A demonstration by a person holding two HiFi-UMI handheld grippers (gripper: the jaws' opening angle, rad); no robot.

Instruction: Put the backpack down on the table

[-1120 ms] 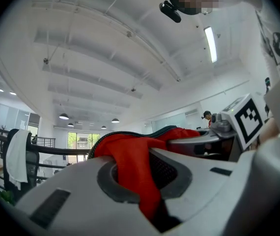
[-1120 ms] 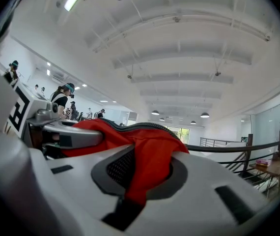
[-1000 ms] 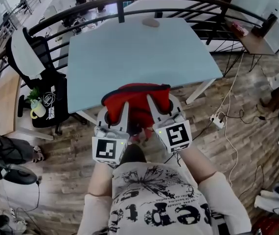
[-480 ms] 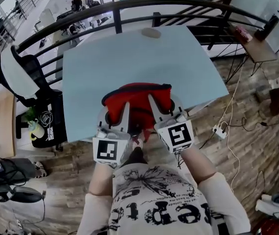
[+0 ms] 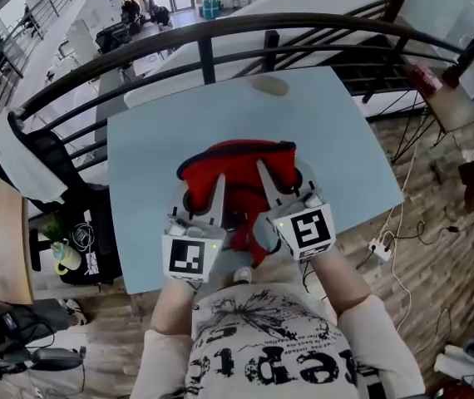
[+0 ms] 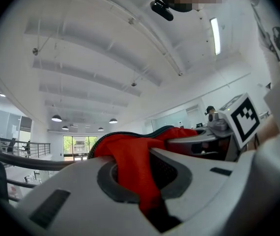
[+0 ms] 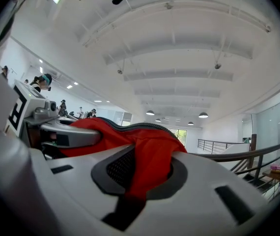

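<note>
Over the pale blue table (image 5: 320, 131), the left gripper (image 5: 197, 191) and the right gripper (image 5: 285, 177) each pinch the red cloth of the backpack (image 5: 237, 173), held between them above the table's near half, with a dark curved railing (image 5: 204, 36) behind.

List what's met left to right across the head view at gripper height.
Office chair → left gripper → right gripper → white power strip on the floor. The red backpack, clamped by both grippers, spans them, so it's left out of the order.
</note>
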